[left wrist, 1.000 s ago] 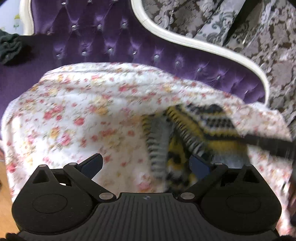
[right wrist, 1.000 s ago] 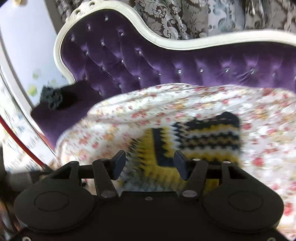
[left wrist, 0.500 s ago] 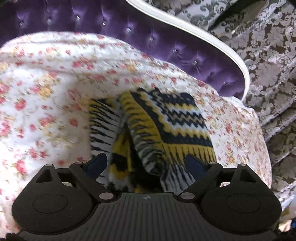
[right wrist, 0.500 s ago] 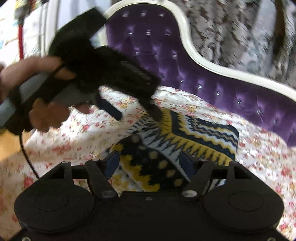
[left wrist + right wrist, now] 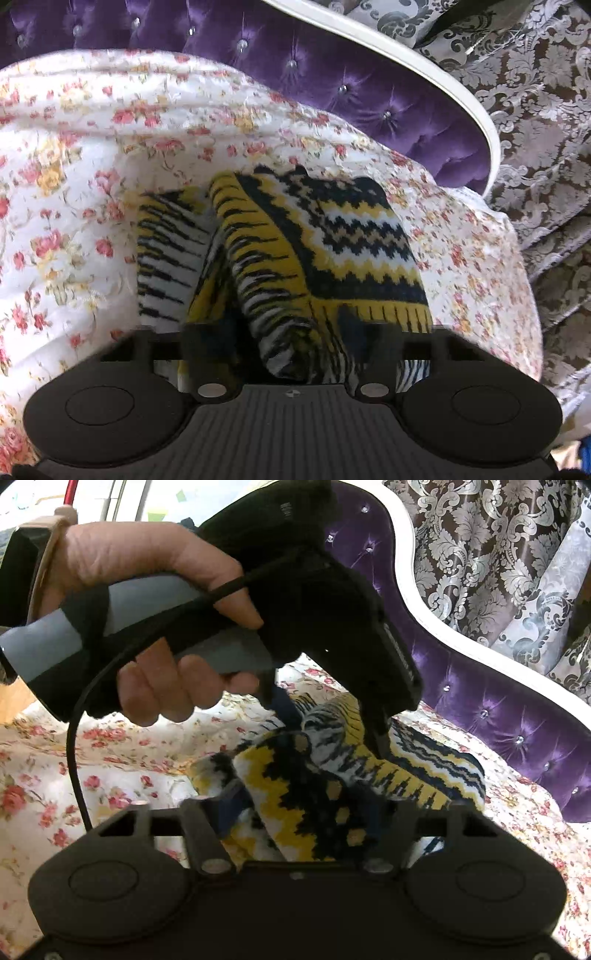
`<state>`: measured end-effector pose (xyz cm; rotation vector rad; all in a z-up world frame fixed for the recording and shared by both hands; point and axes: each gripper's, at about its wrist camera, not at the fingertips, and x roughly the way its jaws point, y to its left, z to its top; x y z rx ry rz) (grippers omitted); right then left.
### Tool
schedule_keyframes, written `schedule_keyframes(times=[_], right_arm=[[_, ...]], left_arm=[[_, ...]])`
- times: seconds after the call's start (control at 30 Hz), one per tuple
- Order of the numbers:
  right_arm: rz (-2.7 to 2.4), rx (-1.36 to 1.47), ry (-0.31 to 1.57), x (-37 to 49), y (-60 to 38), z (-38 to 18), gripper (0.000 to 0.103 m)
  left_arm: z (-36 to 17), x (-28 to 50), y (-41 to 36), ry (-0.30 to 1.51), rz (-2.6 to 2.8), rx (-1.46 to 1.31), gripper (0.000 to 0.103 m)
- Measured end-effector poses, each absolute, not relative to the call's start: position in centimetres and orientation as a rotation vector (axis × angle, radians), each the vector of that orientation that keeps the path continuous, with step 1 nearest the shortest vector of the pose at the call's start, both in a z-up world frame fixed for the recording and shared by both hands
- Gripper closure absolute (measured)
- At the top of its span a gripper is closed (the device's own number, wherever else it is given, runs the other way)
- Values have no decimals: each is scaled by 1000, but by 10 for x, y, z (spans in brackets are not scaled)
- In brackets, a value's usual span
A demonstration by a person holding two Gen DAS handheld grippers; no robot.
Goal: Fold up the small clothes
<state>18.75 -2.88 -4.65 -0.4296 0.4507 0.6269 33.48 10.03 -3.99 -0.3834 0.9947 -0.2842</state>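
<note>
A small knitted garment (image 5: 325, 251) in yellow, black and white zigzag lies bunched on a floral sheet (image 5: 74, 184). My left gripper (image 5: 291, 332) is open, its fingers straddling the near edge of the garment. In the right wrist view the garment (image 5: 306, 797) lies just ahead, and my right gripper (image 5: 299, 812) is open around its raised fold. The left gripper (image 5: 332, 723) appears there from the side, held by a hand (image 5: 147, 590), its fingertips down on the garment.
The sheet covers the seat of a purple tufted sofa (image 5: 369, 92) with a white curved frame (image 5: 424, 590). Patterned grey and brown curtains (image 5: 535, 110) hang behind. The sheet's right edge drops off near the curtains.
Both grippers have moved closer to the garment and lower onto it. The left gripper has come in over the garment in front of the right camera. The garment is more bunched.
</note>
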Motion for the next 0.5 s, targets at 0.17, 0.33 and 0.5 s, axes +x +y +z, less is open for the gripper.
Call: schedule_keyframes(times=[0.17, 0.33, 0.5], right_arm=[[580, -320, 461, 192, -42, -36, 89], [608, -256, 429, 189, -36, -13, 89], [679, -292, 585, 205, -4, -42, 82]], left_arm=[[-15, 329, 105, 895, -304, -370, 82], [-6, 324, 123, 877, -296, -326, 82], [-52, 331, 138, 992, -220, -353, 73]])
